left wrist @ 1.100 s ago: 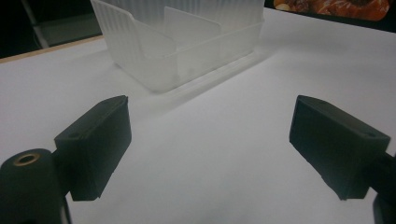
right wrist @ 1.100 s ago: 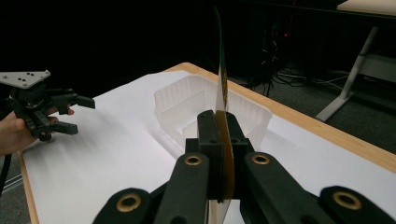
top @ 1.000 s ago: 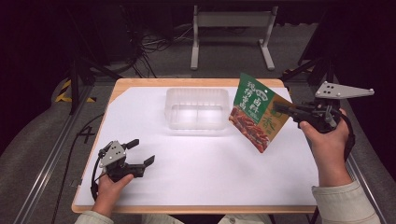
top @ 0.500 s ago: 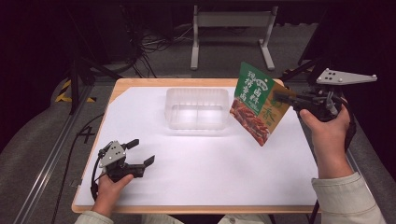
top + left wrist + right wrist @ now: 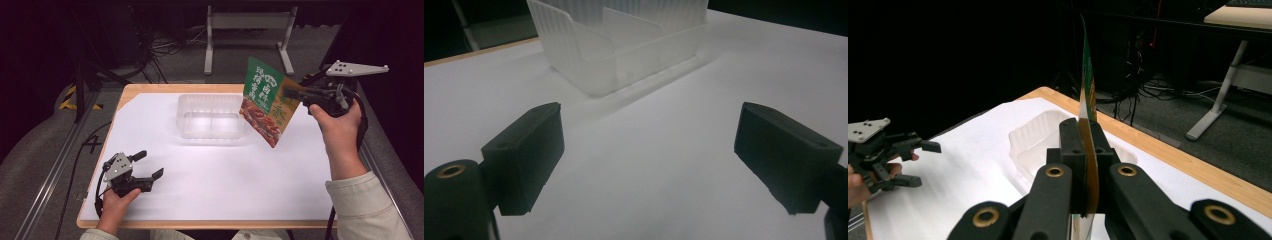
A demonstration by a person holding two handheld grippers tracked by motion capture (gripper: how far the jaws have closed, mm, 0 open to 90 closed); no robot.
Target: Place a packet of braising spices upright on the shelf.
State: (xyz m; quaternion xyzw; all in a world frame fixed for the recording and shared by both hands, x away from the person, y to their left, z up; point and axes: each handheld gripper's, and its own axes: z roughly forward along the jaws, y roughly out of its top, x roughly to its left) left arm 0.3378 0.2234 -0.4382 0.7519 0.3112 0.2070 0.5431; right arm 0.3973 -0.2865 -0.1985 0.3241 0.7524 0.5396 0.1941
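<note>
A green and orange snack pouch point(image 5: 265, 102) with a red food picture hangs tilted in the air, just right of a clear plastic container point(image 5: 210, 134). My right gripper point(image 5: 290, 93) is shut on the pouch's right edge. In the right gripper view the pouch point(image 5: 1088, 85) stands edge-on between the closed jaws of the right gripper point(image 5: 1087, 135), with the container point(image 5: 1033, 140) below and beyond it. My left gripper point(image 5: 151, 164) rests open on the white sheet at the front left, with nothing between its jaws. In the left gripper view the left gripper point(image 5: 649, 120) faces the container point(image 5: 624, 60) from a distance.
A white sheet point(image 5: 225, 175) covers the wooden table point(image 5: 150, 89). The container stands at the back middle. Behind the table are a metal stand point(image 5: 247, 20) and floor cables. In the right gripper view the left gripper point(image 5: 923, 164) sits far off at the left.
My right gripper has lifted the pouch higher and carried it a little toward the back of the table. The left gripper has stayed where it was.
</note>
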